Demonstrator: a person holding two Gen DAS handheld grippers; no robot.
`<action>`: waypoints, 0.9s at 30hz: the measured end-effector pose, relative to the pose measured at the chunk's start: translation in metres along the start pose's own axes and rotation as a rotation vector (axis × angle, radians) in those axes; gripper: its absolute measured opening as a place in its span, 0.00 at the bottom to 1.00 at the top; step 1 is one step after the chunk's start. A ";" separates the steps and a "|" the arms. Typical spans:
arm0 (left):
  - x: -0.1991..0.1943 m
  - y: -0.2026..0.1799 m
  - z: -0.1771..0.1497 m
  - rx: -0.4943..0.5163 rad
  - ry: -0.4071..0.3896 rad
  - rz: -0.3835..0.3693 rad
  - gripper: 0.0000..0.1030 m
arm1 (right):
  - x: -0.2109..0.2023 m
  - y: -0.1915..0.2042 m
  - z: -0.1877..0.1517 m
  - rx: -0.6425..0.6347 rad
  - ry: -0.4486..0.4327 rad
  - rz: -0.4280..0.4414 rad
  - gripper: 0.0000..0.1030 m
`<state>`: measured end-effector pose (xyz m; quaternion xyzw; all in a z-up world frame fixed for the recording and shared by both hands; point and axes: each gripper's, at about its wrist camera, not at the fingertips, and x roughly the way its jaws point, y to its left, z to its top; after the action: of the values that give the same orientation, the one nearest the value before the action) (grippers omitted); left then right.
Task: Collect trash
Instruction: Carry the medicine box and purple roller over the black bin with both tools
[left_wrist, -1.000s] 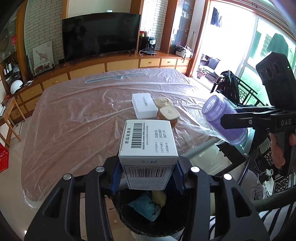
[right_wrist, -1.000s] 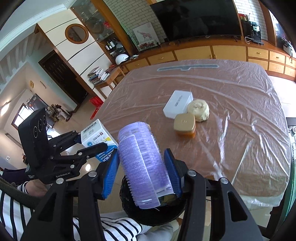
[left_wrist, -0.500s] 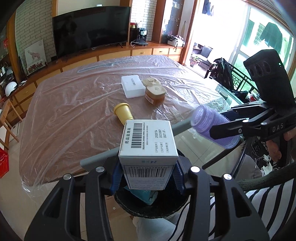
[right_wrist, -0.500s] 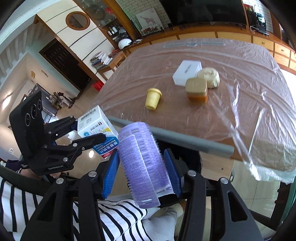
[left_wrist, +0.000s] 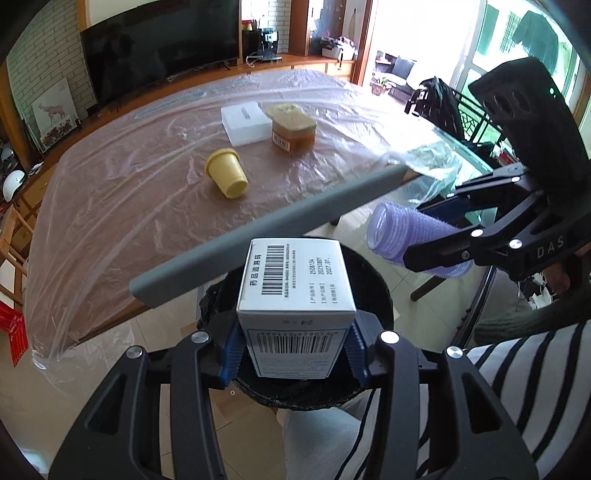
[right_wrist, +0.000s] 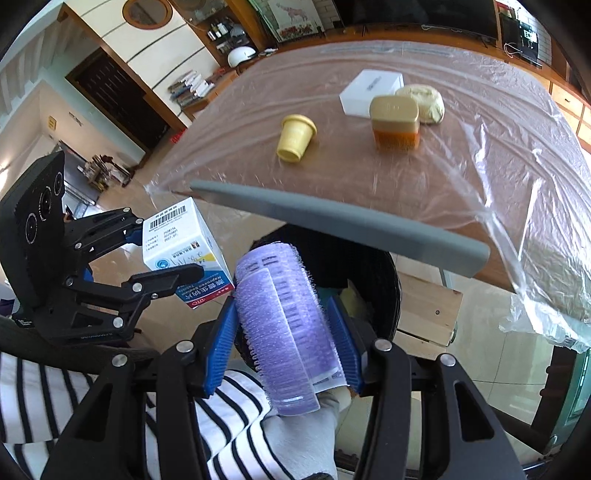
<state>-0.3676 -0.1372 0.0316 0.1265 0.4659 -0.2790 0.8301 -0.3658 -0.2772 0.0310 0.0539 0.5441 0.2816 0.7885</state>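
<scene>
Both grippers are being lowered toward the black bin (left_wrist: 373, 266) below the counter (left_wrist: 122, 192), the left gripper (left_wrist: 295, 350) being kept clamped on the medicine box (left_wrist: 295, 280) and the right gripper (right_wrist: 284, 350) on the purple roller (right_wrist: 280, 317), for dropping.

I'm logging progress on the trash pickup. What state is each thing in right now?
Medicine box: clamped in left gripper, over the bin.
Purple hair roller: clamped in right gripper, over the bin.
Black bin: open, already holding trash.
Yellow cup: tipped over on table.
Amber jar: upright, lidded.
</scene>
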 end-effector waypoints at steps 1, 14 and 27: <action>0.004 0.000 -0.001 0.001 0.011 0.004 0.46 | 0.003 0.000 0.000 -0.003 0.004 -0.003 0.48; 0.034 0.005 -0.013 -0.029 0.087 0.011 0.46 | 0.042 -0.007 0.000 -0.014 0.063 -0.057 0.48; 0.055 0.008 -0.008 -0.031 0.110 0.032 0.46 | 0.066 -0.010 0.001 -0.029 0.070 -0.143 0.48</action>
<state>-0.3460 -0.1455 -0.0194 0.1361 0.5129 -0.2511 0.8095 -0.3441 -0.2521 -0.0271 -0.0063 0.5696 0.2341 0.7878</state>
